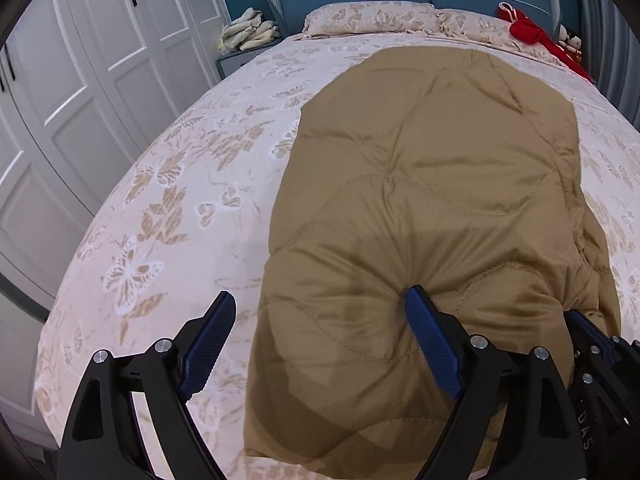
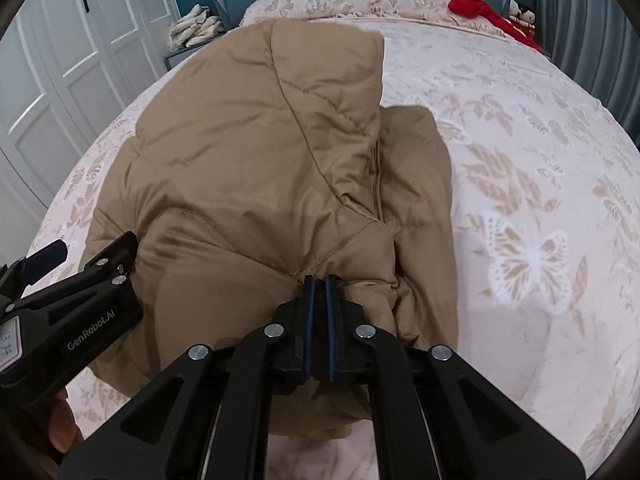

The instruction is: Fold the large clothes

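A large tan quilted puffer jacket [image 1: 432, 184] lies partly folded on the bed, also in the right wrist view [image 2: 256, 152]. My left gripper [image 1: 320, 312] is open; its right fingertip [image 1: 420, 304] presses into the jacket's near part, its left finger over the bedsheet. My right gripper [image 2: 320, 284] is shut on a bunched fold of the jacket at its near edge. The left gripper's body shows at the left of the right wrist view [image 2: 80, 300], and the right gripper at the right edge of the left wrist view [image 1: 592, 336].
The bed [image 1: 168, 208] has a pink butterfly-print cover, with pillows [image 1: 368, 18] by a blue headboard. Red cloth and dolls [image 1: 536, 32] lie at the far right corner. White wardrobes [image 1: 80, 80] stand left, and a nightstand with folded cloths [image 1: 250, 32].
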A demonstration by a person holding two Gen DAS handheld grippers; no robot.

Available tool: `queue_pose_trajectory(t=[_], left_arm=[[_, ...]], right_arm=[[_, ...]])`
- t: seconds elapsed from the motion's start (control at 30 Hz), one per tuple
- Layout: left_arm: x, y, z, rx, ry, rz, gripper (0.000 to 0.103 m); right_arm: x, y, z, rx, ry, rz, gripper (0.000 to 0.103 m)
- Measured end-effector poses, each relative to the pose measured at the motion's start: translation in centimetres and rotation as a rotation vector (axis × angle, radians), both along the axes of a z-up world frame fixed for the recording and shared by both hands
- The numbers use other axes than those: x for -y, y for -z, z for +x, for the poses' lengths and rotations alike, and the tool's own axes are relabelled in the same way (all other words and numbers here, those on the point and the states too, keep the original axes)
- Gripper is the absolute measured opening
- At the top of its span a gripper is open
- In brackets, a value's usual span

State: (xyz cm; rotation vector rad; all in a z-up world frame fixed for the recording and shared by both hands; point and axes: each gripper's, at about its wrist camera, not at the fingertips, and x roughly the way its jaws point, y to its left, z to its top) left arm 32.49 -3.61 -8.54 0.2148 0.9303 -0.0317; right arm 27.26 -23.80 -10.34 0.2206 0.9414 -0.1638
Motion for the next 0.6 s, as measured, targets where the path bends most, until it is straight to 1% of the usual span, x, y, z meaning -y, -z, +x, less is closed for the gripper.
queue_pose_trajectory(t=[0.1, 0.37, 0.6], left_arm=[[0.1, 0.6, 0.0, 0.002, -0.004, -0.004, 0.085], [0.2, 1.9, -0.1, 0.020, -0.020, -0.020, 0.087], [0.1, 2.8, -0.3, 0.059, -0.018, -0.022, 0.088]], right_arm=[[0.1, 0.8, 0.0, 0.001, 0.009, 0.015, 0.003], [-0.3, 2.2, -0.1, 0.020, 0.012, 0.003, 0.003], [-0.9, 2.8, -0.3, 0.040, 0.008, -0.039, 0.002]])
